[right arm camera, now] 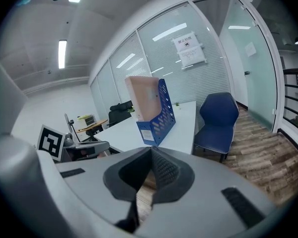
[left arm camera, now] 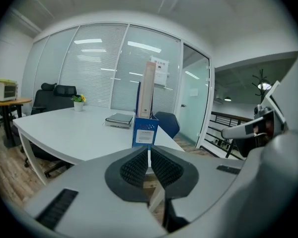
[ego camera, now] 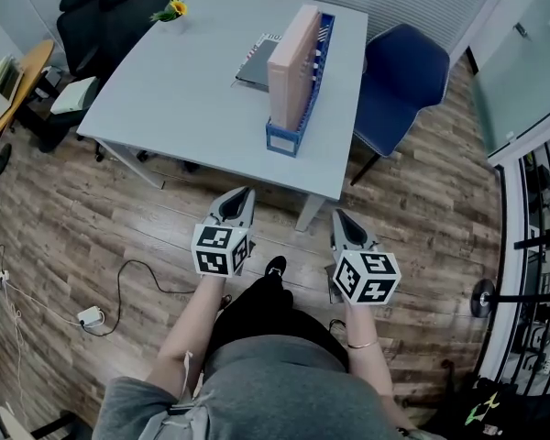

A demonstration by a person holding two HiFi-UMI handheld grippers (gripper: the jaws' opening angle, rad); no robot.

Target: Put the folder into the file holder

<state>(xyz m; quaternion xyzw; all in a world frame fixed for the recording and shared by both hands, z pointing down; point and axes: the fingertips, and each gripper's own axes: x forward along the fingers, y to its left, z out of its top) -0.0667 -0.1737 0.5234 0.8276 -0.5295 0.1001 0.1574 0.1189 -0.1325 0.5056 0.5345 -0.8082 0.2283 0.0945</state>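
2 hand-held grippers, both clenched on nothing, point at a white table where the folder already stands in the file holder.

The left gripper (left arm camera: 149, 150) has its ribbed pads pressed together with nothing between them. The right gripper (right arm camera: 151, 150) is also closed and empty. Both are held over the wooden floor (ego camera: 92, 218), short of the table (ego camera: 183, 99), and touch nothing. The pale pink folder (ego camera: 291, 62) stands upright inside the blue file holder (ego camera: 284, 141) near the table's right edge. A white label on the holder's front is too small to read, as is a paper notice (right arm camera: 188, 48) on the glass wall. A dark notebook (ego camera: 255, 70) lies just left of the holder and a small yellow-flowered plant (ego camera: 171, 12) stands at the far corner. 1 blue chair (ego camera: 399, 81) stands to the right and 1 black chair (ego camera: 119, 12) to the far left.
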